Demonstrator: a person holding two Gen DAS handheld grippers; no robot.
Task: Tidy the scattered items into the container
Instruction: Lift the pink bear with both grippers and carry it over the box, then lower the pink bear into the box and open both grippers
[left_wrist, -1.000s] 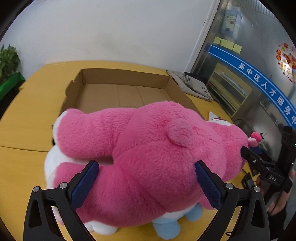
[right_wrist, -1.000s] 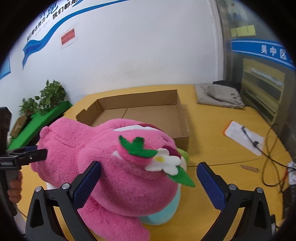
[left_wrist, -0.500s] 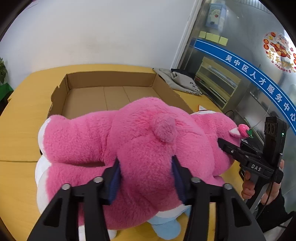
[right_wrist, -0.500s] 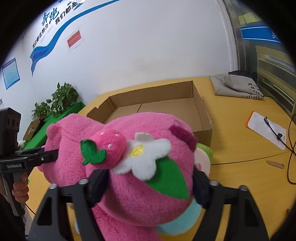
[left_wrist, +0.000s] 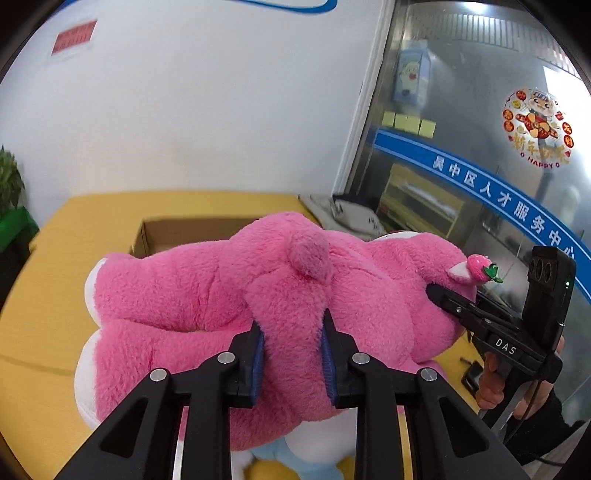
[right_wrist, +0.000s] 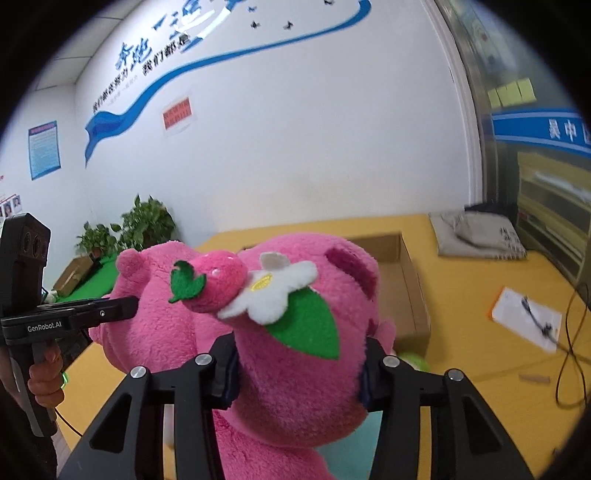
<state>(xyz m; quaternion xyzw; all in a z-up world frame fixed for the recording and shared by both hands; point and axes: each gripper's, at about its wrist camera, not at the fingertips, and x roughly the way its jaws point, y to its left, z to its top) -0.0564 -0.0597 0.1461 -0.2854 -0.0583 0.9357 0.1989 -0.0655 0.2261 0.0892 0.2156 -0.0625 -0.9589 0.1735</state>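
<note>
A big pink plush bear (left_wrist: 192, 291) with a strawberry and white flower on its head (right_wrist: 280, 291) hangs lifted above the yellow table. My left gripper (left_wrist: 291, 354) is shut on the bear's rump below its tail. My right gripper (right_wrist: 299, 373) is shut on the bear's head. Each gripper shows in the other's view, the right one (left_wrist: 436, 291) and the left one (right_wrist: 129, 306). The open cardboard box (left_wrist: 177, 232) lies behind the bear, also in the right wrist view (right_wrist: 402, 280), mostly hidden.
A white and light-blue plush (left_wrist: 314, 454) lies under the bear. A grey cloth bag (right_wrist: 476, 236) sits at the table's back right. A paper with a cable (right_wrist: 524, 317) lies right. Potted plants (right_wrist: 144, 229) stand at the left.
Both grippers closed onto the bear, the left on its rump and the right on its head. The bear has been lifted off the table and now hides more of the box.
</note>
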